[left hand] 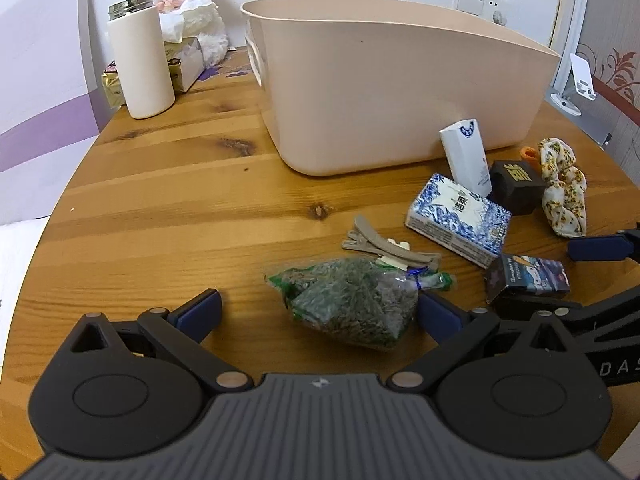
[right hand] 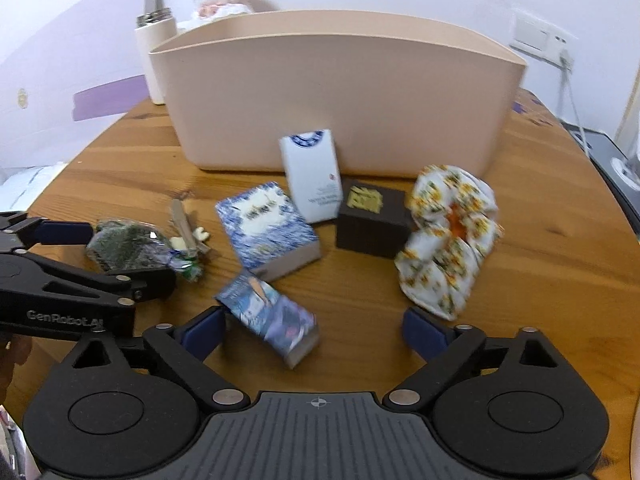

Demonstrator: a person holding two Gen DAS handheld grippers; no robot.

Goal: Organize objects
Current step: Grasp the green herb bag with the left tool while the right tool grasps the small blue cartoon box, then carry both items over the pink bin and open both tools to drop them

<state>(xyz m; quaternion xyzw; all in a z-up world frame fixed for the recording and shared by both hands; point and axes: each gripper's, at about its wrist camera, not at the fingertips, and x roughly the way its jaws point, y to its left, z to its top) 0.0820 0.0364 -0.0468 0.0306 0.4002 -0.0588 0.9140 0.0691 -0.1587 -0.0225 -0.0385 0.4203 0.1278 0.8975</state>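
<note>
Herb bag (left hand: 352,304) between spread left gripper (left hand: 320,310) fingers, on table (left hand: 160,200)

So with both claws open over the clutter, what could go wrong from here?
1. The left claw straddles the green bag; the hair clip lies touching it and could get dragged along.
2. The right claw is near the small dark box, which lies askew and might slip or twist.
3. The two claws are close and could collide.
</note>
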